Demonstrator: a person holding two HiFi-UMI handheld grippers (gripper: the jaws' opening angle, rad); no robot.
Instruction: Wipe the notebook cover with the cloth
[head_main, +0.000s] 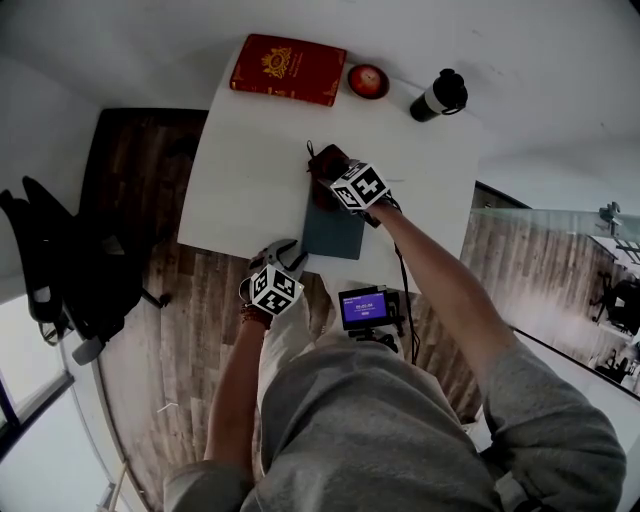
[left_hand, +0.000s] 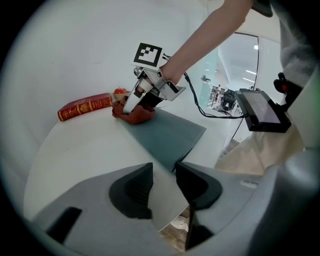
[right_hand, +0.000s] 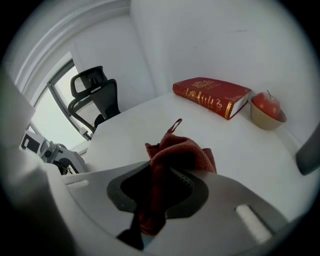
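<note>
A dark teal notebook (head_main: 333, 232) lies flat on the white table (head_main: 250, 150), close to its front edge. A red cloth (right_hand: 179, 152) is bunched between the jaws of my right gripper (right_hand: 160, 186), which is shut on it. In the left gripper view the cloth (left_hand: 134, 114) rests on the notebook's (left_hand: 167, 134) far corner, under the right gripper (left_hand: 142, 100). My left gripper (left_hand: 164, 172) hangs over the table's front edge, left of the notebook, jaws open with nothing between them. The head view shows it (head_main: 283, 252) low beside the notebook.
A red hardback book (head_main: 288, 68), an apple in a small bowl (head_main: 368, 80) and a black bottle (head_main: 440, 95) stand along the table's far side. A black office chair (head_main: 60, 265) stands on the wooden floor to the left. A small screen (head_main: 366, 306) sits at the person's waist.
</note>
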